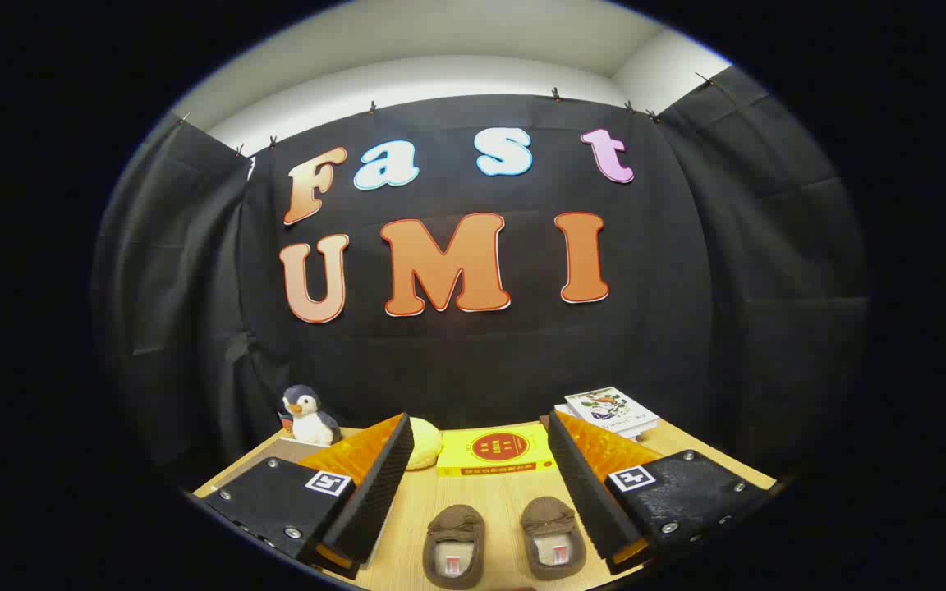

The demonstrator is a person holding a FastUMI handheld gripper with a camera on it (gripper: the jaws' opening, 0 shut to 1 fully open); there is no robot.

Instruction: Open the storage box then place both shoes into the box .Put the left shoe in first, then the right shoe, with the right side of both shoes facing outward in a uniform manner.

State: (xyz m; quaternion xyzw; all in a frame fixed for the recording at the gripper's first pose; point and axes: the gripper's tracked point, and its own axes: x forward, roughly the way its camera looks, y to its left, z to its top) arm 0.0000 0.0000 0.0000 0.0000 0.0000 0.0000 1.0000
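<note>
Shoes are lying side by side on the wooden table, toes pointing away toward the booth wall, both sitting low between the two fingers of the gripper. The left shoe and the right shoe are resting near each other without touching, their openings facing up, and neither is being held. The gripper is hanging above them with its fingers spread wide, pinching nothing; the fingers are flanking the pair, well clear of either one.

Just beyond the shoes, toward the table's far edge, a yellow box with a red round mark on its lid is lying flat and looking closed. I am taking this for the storage box, though that is a guess from its place and shape. A pale yellow round thing is sitting just beside its left end. Further out, a toy penguin is standing at the table's far left corner, and a stack of books is lying at the far right corner.

Judging by this, the task is hardly starting: the lid is not yet lifted and both shoes are waiting outside. Opening comes first, then the left shoe, then the right.
</note>
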